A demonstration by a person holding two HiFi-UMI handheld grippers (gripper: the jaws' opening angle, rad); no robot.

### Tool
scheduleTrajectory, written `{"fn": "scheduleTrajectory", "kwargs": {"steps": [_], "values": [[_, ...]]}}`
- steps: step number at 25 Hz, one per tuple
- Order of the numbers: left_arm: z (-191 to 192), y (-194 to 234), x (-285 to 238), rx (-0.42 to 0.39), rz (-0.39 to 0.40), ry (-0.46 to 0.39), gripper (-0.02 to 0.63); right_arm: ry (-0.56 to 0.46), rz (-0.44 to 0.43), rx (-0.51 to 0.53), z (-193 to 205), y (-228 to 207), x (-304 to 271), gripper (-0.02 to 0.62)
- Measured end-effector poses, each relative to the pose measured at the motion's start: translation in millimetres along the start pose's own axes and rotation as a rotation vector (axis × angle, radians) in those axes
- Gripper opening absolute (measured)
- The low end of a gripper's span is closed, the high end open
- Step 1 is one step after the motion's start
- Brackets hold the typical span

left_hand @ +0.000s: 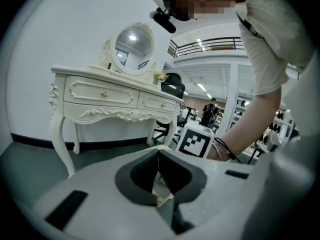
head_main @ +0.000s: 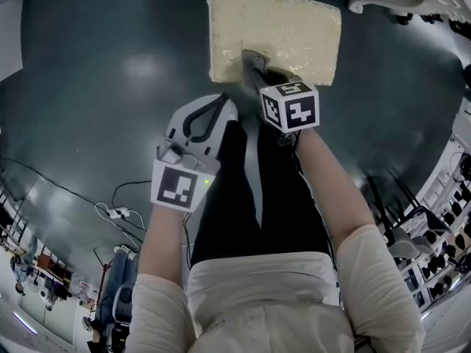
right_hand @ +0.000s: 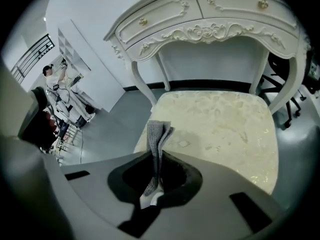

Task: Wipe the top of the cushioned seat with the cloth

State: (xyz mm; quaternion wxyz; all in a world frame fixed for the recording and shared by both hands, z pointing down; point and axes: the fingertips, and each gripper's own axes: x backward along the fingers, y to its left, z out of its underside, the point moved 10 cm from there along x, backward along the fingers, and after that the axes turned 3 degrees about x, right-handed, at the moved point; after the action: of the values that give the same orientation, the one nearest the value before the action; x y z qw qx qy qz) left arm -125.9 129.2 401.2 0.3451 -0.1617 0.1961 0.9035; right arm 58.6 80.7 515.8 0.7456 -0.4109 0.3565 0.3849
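The cushioned seat (head_main: pixel 294 24) is a cream, patterned square on the dark floor ahead of me; in the right gripper view the seat (right_hand: pixel 225 129) lies just beyond the jaws. My right gripper (head_main: pixel 251 59) reaches over the seat's near edge. A folded grey cloth (right_hand: pixel 157 139) stands upright in my right gripper (right_hand: pixel 156 159), which is shut on it, and the cloth's top sticks out above the seat's near left part. My left gripper (head_main: pixel 219 103) hangs back beside my leg, short of the seat. In its own view the left gripper (left_hand: pixel 158 156) has its dark pads pressed together with nothing between them.
A white carved dressing table (right_hand: pixel 210 19) stands over the far side of the seat; one leg (head_main: pixel 383 2) shows at the top right. Its oval mirror (left_hand: pixel 132 41) shows in the left gripper view. Cables (head_main: pixel 118 212) lie on the floor at left. Racks and chairs (head_main: pixel 434 234) crowd the right.
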Motion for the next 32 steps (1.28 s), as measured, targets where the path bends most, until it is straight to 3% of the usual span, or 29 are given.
{"fn": "scheduleTrajectory", "kwargs": {"steps": [6, 12, 16, 20, 32], "values": [[11.1, 30.5, 24.1, 0.019, -0.036, -0.016, 0.003, 0.047, -0.030, 0.053, 0.0, 44.5, -31.8, 0.029], [20.7, 47.5, 29.5, 0.057, -0.058, -0.006, 0.003, 0.056, -0.030, 0.028, -1.1, 51.3, -58.5, 0.029], [25.7, 47.7, 20.7, 0.068, -0.065, -0.001, 0.003, 0.050, -0.050, 0.004, 0.1, 40.8, -63.6, 0.029], [26.5, 42.2, 11.9, 0.010, -0.062, 0.023, 0.003, 0.039, -0.074, 0.025, 1.7, 31.5, -57.9, 0.029], [17.9, -6.6, -38.4, 0.056, -0.029, 0.011, 0.003, 0.027, -0.058, -0.030, 24.4, -33.3, -24.5, 0.029]]}}
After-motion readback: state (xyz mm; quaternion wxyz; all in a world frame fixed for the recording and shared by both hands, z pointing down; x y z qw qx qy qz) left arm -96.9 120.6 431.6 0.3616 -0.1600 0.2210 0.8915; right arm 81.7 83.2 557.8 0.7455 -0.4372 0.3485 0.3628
